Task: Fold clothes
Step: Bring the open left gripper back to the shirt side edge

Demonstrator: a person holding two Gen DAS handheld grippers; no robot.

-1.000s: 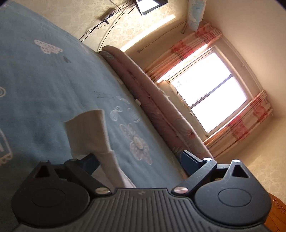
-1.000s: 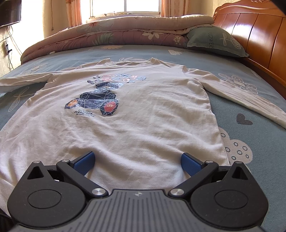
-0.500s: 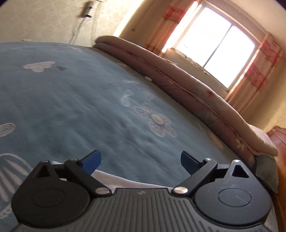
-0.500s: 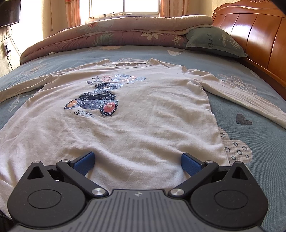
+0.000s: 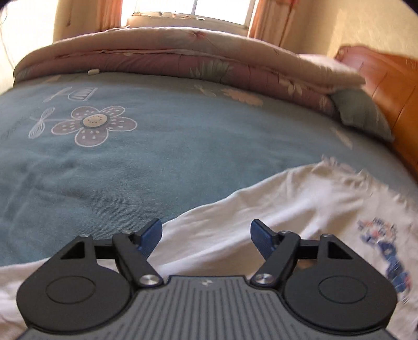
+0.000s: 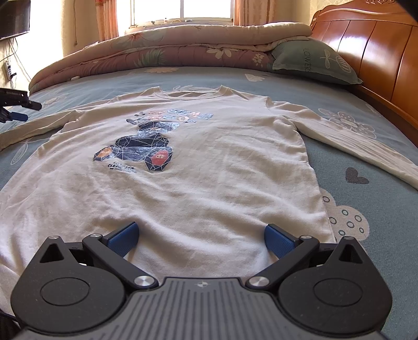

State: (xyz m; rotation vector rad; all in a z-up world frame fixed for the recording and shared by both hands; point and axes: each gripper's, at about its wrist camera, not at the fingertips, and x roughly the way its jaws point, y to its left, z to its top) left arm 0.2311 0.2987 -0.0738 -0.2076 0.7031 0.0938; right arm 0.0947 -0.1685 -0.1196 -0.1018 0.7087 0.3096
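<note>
Presently we list, on the blue patterned bedspread [image 6: 365, 146], one cream long-sleeved shirt [image 6: 183, 188] laid flat, print side up, collar at the far end, hem at the near end. Its printed figure [image 6: 141, 151] sits on the chest, left of centre. One sleeve [image 6: 352, 141] runs out to the right across the bedspread; the other sleeve [image 5: 235, 209] runs out to the left.

We hold the right gripper [image 6: 201, 235] over the near hem, blue pads wide apart, the shirt's cloth between and below them; we cannot tell whether the pads touch it. Nothing is clamped.

We hold the left gripper [image 5: 206, 235] over the left sleeve near the shoulder; its jaws are closing, pads not yet pressing, sleeve cloth lying beneath the gap. In the right wrist view the same gripper shows at the far left edge, above the sleeve.

Also listed: folded floral quilt [image 6: 169, 55] along the far side, green pillow [image 6: 313, 62] at far right against the wooden headboard [image 6: 371, 52], and a curtained window [image 6: 183, 10] beyond.
</note>
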